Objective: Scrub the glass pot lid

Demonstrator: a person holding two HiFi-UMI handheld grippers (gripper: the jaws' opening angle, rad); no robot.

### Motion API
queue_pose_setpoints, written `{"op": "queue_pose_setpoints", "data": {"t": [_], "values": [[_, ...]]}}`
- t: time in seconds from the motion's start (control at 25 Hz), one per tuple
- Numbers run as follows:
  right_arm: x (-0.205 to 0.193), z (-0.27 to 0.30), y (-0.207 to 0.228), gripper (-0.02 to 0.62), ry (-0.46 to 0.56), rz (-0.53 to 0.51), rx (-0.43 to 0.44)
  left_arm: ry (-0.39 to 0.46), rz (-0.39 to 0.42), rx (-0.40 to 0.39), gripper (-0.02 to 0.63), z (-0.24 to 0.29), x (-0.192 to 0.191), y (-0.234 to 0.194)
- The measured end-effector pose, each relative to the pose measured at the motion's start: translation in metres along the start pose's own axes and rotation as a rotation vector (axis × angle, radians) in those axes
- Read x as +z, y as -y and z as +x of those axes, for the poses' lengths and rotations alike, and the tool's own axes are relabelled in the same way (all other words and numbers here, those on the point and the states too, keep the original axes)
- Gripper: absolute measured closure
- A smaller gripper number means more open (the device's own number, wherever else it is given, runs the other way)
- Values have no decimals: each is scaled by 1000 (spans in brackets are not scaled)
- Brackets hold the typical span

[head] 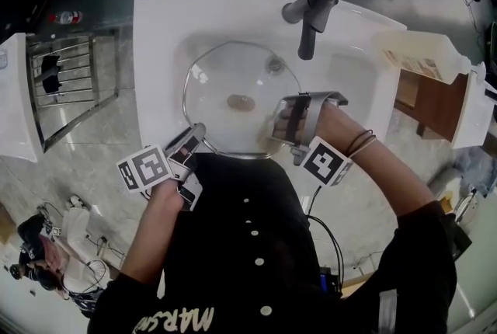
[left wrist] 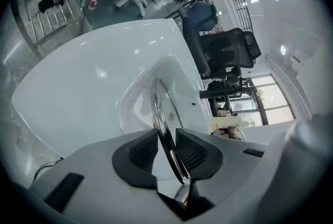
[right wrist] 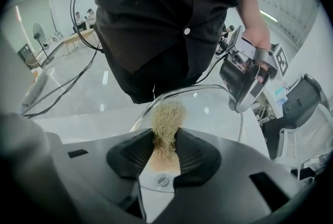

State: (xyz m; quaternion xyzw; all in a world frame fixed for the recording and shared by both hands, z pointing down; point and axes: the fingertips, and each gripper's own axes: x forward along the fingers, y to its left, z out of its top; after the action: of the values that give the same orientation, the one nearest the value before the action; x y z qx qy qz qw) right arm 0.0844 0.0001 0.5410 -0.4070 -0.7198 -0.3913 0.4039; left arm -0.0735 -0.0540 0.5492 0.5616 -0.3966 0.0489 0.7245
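- Our left gripper (head: 192, 140) is clamped on the rim of the glass lid (head: 233, 76), holding it over the sink (head: 155, 29).
- Our right gripper (head: 282, 123) pinches a tan scrubber (right wrist: 166, 121) at the lid's right edge. We judge this to be mid-scrub.
- Next, we judge: firm strokes across the glass, with the lid held steady.

Our left gripper (head: 194, 137) angles gently down, jaws clamped on the near-left rim of the lid (head: 233, 76). Our right gripper (head: 281, 123) points steeply down over the lid's near-right edge, jaws pinched on a scrubber (right wrist: 167, 116). Our forearms are bare.
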Motion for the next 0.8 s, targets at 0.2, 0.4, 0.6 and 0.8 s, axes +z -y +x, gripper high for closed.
{"op": "queue_pose_setpoints", "data": {"t": [0.2, 0.4, 0.6, 0.8], "values": [[-3, -6, 19, 456, -50, 114, -130, -42, 62, 82, 422, 1, -5, -10], [-11, -34, 46, 456, -140, 274, -335, -29, 121, 123, 419, -7, -7, -13], [-23, -82, 67, 454, -179, 608, -613, 25, 305, 171, 439, -26, -3, -4], [-31, -127, 74, 454, -147, 926, -891, 193, 566, 85, 568, -48, 20, 48]]}}
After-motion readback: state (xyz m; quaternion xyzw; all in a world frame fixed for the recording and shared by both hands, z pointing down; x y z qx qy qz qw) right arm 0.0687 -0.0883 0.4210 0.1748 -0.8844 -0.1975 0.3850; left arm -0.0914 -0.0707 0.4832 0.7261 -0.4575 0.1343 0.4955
